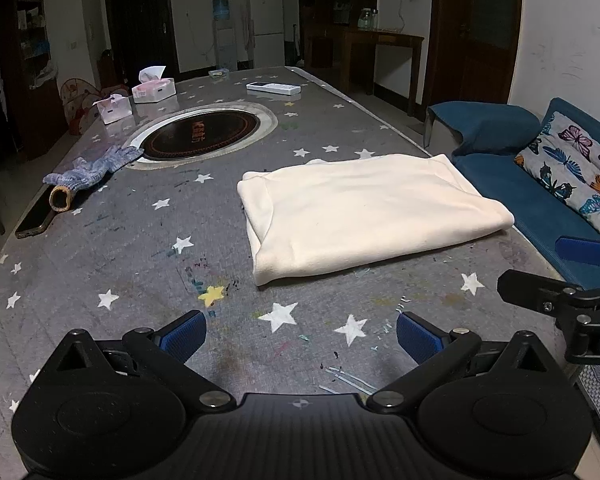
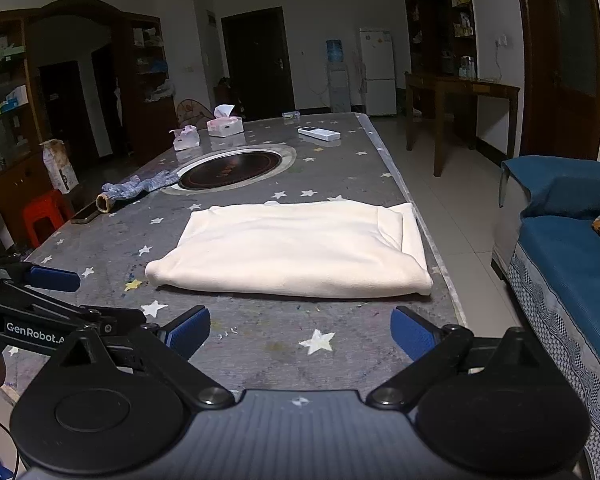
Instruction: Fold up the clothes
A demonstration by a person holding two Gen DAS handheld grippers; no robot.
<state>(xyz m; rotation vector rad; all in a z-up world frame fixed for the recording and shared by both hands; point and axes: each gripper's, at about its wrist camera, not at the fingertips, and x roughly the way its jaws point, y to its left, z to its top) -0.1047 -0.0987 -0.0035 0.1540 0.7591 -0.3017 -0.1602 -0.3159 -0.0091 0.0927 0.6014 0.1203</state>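
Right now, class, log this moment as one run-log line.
left gripper: open, empty | right gripper: open, empty | cloth: folded on table, untouched

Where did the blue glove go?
In both views the blue glove lies on the table's left side, touching the round black plate's rim, beside a dark phone.
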